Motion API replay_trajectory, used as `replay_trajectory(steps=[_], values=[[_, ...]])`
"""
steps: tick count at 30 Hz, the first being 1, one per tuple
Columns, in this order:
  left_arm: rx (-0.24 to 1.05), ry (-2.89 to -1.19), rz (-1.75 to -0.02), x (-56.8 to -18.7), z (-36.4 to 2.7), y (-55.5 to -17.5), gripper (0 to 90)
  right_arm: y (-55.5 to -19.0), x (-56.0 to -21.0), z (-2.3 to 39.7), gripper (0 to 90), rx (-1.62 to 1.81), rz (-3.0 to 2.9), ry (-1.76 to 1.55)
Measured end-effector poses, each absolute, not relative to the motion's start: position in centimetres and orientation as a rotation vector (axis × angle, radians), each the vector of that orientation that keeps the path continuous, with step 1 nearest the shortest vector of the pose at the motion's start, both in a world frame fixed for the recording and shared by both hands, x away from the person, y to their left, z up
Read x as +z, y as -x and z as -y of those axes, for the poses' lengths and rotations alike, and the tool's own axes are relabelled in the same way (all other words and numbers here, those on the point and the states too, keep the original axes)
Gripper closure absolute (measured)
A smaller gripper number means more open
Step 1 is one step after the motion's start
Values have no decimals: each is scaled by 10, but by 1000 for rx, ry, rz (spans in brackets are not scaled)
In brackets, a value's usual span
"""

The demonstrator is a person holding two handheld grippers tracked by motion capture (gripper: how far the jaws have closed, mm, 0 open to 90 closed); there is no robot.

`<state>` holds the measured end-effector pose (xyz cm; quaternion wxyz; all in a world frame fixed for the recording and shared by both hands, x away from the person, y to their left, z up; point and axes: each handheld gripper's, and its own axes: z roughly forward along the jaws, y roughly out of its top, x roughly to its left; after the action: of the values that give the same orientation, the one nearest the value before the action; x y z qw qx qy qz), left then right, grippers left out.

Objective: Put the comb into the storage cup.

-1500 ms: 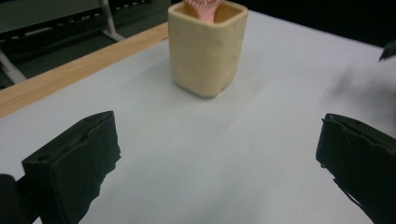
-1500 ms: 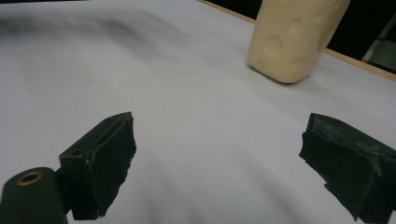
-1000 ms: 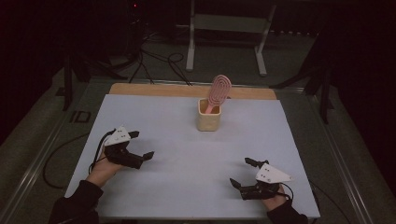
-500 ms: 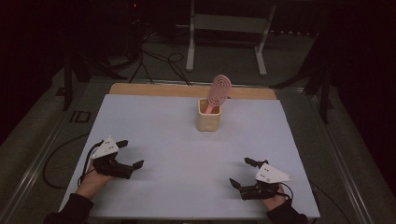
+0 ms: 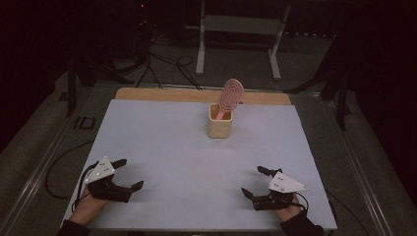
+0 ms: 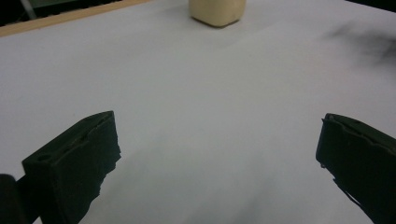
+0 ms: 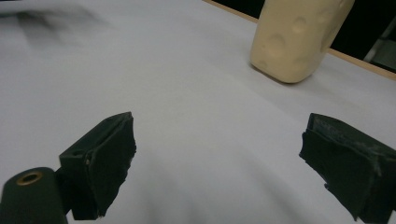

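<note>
I have both grippers low at the bottom of the high view, the left gripper [image 5: 119, 176] at lower left and the right gripper [image 5: 255, 183] at lower right, each with its jaws spread wide and nothing between them. The cream cup [image 5: 220, 121] stands upright in the upper middle of that frame, well apart from both, with the pink brush [image 5: 229, 96] standing in it, its oval head leaning to the right above the rim. In the left gripper view the cup [image 6: 217, 11] sits at the top edge, just right of centre; in the right gripper view it [image 7: 297, 35] fills the upper right.

My worry is the cup. It looks light and narrow, and the brush makes it top-heavy toward the side it leans. If I reach for the brush head and pull sideways rather than straight up, I expect the handle to lever against the rim and tip the cup over. Coming in with one jaw low could also shove the cup along the white sheet [image 5: 172, 147] toward the wooden strip [image 5: 162, 93] at the far edge. The brush head is open and ribbed, so a pinch may slip or catch between ribs. Steadying the cup with one gripper while the other lifts seems safer to me.
</note>
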<state>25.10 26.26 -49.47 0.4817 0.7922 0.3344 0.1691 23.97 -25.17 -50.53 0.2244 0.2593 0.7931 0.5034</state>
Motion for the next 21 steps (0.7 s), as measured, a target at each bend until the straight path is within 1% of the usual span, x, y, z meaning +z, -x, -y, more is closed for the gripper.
replay_trajectory(steps=[9,15,21], values=[[410,-1943,-852,-503,-269,-237,0,-240,-506,252,94,1387,-2187,-723],[447,-1927,-889,-502,-277,-232,0,-240,-506,252,94,1386,-2189,-717],[454,-1890,-913,-503,-279,-232,0,-241,-506,252,95,1385,-2192,-710]])
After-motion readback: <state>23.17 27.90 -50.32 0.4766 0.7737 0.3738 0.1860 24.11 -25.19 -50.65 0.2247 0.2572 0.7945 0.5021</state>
